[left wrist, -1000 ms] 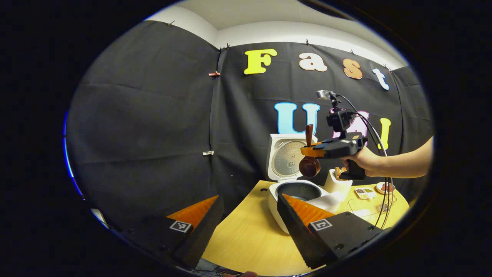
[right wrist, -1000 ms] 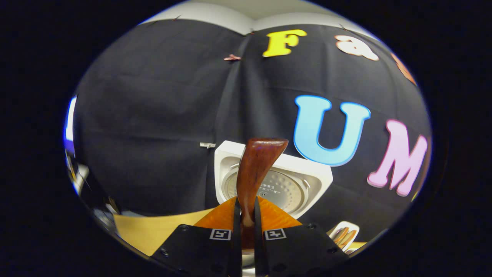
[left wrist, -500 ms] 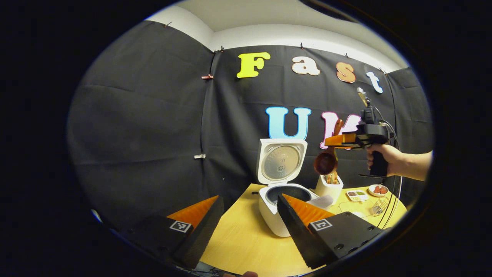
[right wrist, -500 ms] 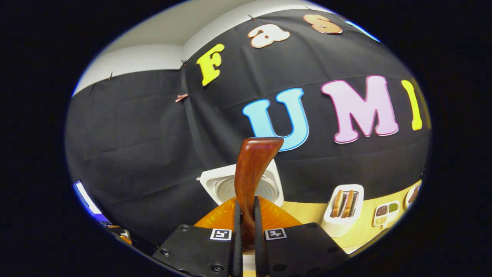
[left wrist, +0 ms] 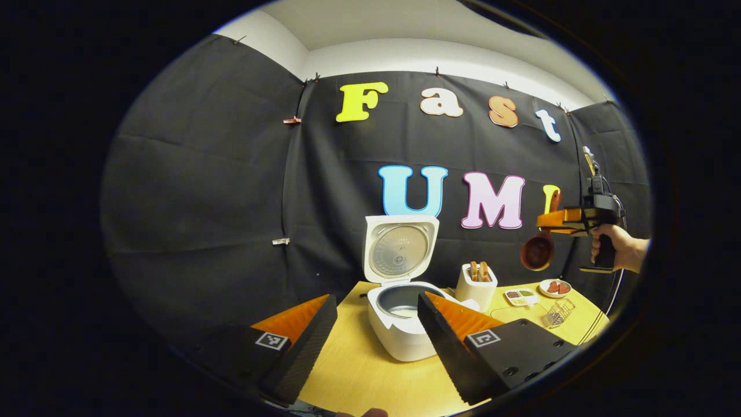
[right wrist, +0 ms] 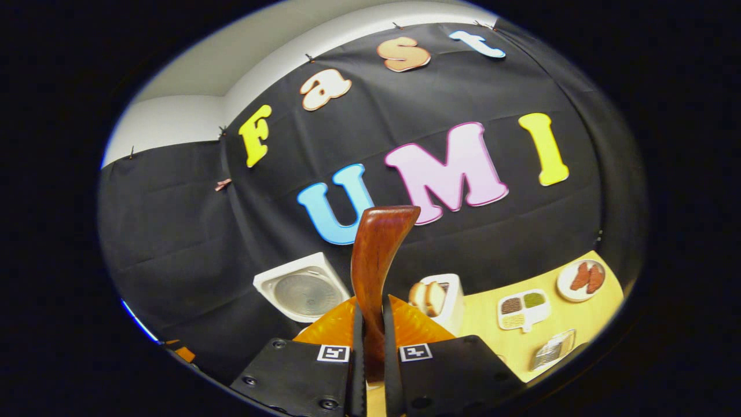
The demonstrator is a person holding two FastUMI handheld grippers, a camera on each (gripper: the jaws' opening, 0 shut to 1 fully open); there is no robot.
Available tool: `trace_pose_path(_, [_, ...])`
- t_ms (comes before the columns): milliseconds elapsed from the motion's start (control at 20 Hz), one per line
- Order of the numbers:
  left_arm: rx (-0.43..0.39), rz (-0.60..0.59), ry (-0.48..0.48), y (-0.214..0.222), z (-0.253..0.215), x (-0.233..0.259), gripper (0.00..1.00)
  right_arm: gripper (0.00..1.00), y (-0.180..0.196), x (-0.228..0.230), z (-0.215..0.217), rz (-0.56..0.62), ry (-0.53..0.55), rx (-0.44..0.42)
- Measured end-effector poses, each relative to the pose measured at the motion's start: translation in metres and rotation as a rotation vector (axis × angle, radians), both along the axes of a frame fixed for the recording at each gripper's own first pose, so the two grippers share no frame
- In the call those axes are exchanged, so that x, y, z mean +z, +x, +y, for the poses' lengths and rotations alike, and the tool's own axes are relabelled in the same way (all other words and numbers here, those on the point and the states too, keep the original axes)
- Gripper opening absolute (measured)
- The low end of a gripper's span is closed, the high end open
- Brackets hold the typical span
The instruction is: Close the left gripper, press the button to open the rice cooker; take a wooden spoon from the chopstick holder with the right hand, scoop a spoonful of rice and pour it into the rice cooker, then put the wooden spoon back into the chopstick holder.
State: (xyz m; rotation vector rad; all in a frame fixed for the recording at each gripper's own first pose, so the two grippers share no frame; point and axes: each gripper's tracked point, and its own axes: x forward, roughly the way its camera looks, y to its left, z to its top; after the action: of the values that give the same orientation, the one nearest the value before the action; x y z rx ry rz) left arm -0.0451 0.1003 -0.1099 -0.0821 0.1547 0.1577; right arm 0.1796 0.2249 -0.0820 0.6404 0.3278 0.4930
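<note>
The right tongs [right wrist: 370, 341] clamp the spoon [right wrist: 377, 260] by its handle, high above the tabletop [left wrist: 370, 370], right of the holder [left wrist: 476, 285]. The left tongs [left wrist: 373, 336] gape wide before the open cooker [left wrist: 399, 324].

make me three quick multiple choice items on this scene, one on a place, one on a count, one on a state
1. Where is the chopstick holder?
A. beside the rice cooker
B. inside the cooker
C. on the floor

2. How many wooden utensils stand in the holder?
A. none
B. two
C. five

3. What state is the rice cooker's lid in?
A. shut
B. raised open
C. lying on the table

Answers:
1 A, it stands on the table next to the cooker.
2 B, two tops poke out.
3 B, the lid stands upright over the pot while the right tongs hold the wooden spoon aloft.
</note>
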Motion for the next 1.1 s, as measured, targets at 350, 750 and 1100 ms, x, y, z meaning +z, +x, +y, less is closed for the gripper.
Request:
trace_pose_path(350, [-0.044, 0.004, 0.017, 0.007, -0.027, 0.008, 0.96, 0.17, -0.008, -0.095, -0.111, 0.104, -0.138, -0.133])
trace_pose_path(750, [-0.062, 0.031, 0.049, 0.002, -0.057, 0.023, 0.96, 0.17, 0.015, -0.205, -0.176, 0.209, -0.248, -0.215])
trace_pose_path(1100, [-0.019, 0.071, 0.073, -0.001, -0.067, 0.027, 0.96, 0.17, 0.022, -0.278, -0.186, 0.344, -0.237, -0.242])
